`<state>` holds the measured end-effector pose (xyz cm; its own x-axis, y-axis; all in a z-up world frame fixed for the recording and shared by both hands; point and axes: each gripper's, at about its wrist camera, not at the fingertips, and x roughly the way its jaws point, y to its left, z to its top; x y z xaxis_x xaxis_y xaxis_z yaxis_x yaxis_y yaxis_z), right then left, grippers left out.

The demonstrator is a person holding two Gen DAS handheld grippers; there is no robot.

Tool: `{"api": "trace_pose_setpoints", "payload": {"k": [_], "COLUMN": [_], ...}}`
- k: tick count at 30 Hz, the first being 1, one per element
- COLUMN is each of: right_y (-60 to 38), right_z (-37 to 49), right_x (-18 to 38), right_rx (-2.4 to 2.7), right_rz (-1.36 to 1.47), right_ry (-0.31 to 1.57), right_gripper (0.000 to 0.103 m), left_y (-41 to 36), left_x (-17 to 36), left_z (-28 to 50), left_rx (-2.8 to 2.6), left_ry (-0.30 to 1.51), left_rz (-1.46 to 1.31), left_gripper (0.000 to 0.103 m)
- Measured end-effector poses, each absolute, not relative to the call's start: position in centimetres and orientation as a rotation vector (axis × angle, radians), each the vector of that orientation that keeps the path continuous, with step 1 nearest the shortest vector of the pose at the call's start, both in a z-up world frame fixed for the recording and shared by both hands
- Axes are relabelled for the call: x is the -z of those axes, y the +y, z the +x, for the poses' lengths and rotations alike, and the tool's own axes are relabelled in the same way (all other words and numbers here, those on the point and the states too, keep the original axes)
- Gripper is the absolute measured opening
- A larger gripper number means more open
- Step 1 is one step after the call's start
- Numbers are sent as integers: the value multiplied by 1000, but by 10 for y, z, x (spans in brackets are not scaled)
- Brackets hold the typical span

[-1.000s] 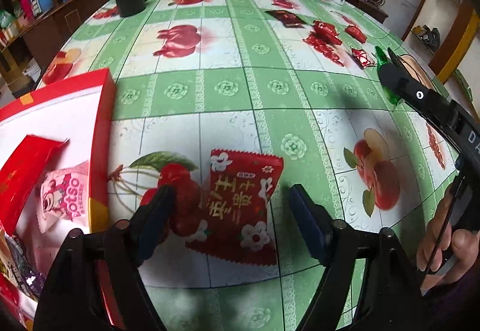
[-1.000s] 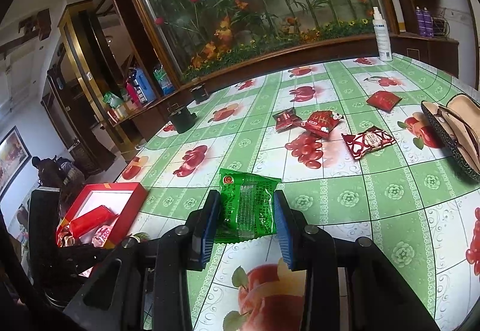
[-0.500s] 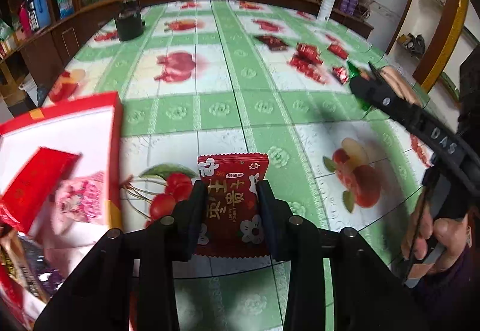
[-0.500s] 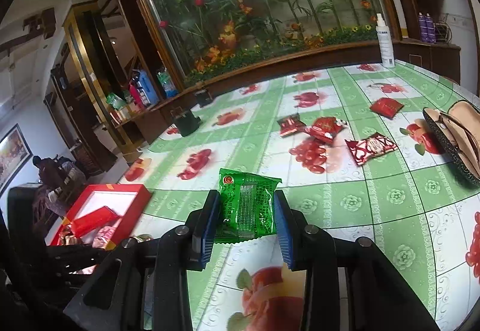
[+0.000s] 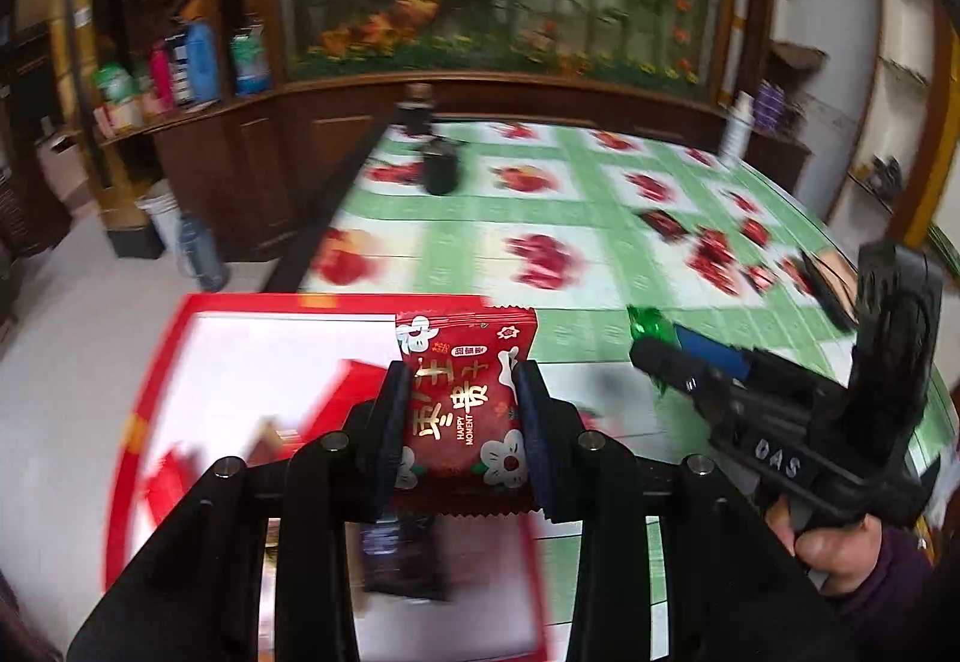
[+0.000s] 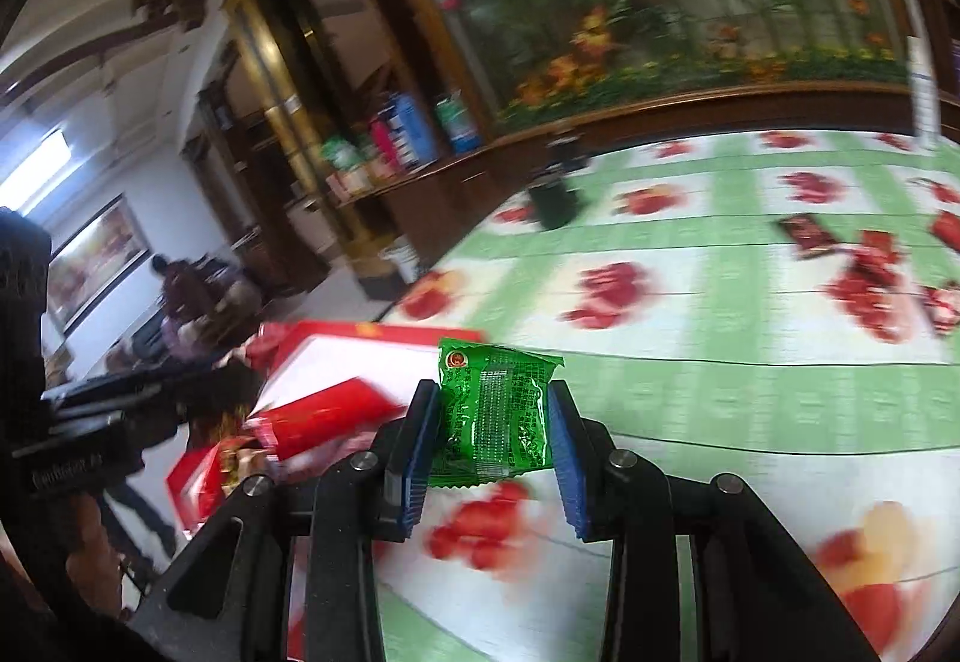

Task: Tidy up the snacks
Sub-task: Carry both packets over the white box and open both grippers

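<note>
A: The left gripper [image 5: 461,410] has its jaws closed on the red snack packet [image 5: 465,392], pinching the sides so the upper half stands free above them. It hangs over the red box [image 5: 150,362], which lies below and ahead of those jaws.

B: And the right gripper [image 6: 493,422]?

A: Jaws closed on the green snack packet [image 6: 495,413], same sort of edge pinch. The box [image 6: 336,356] sits ahead and to the left of those jaws, so that packet is over the worktop [image 6: 720,380], not yet over the box.

B: What could spoil it?

A: My guess: the wrappers are slick and puffy, and a side pinch could let one slide out mid-carry. The green one would land on the worktop short of the box.

B: Anything else?

A: The grippers are close. The right one [image 5: 690,368] shows just to the right of the left jaws, and both seem bound for one box. If they go in together they could knock each other, or nudge the packets already lying in it. The blur makes the box contents hard to read, so I can't say how much room is left.
</note>
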<state>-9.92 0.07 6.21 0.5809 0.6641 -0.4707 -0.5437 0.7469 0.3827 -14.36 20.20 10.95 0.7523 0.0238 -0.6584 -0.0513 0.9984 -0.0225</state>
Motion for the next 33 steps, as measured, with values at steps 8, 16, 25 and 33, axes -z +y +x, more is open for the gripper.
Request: {"api": "trace_pose_setpoints", "payload": {"k": [8,16,25,33], "right_y": [79,123,162,179], "right_z": [-122,-138,-117,-99], "right_x": [-62,-56,-47,-45], "right_rx": [-835,-899,-871,-816], "right_rz": [104,40,-8,-55], "right_ry": [647,657,737,843], "right_gripper": [36,36,36,43], "left_y": [255,282,303,312], "left_x": [-97,-75,-60,-56], "left_z": [-157,-157,-133,-125], "left_rx": [-145,-178,-183,-240], "left_ry": [720,752,805,832], "left_rz": [-111,-154,-180,-160], "left_gripper": [33,33,33,34]}}
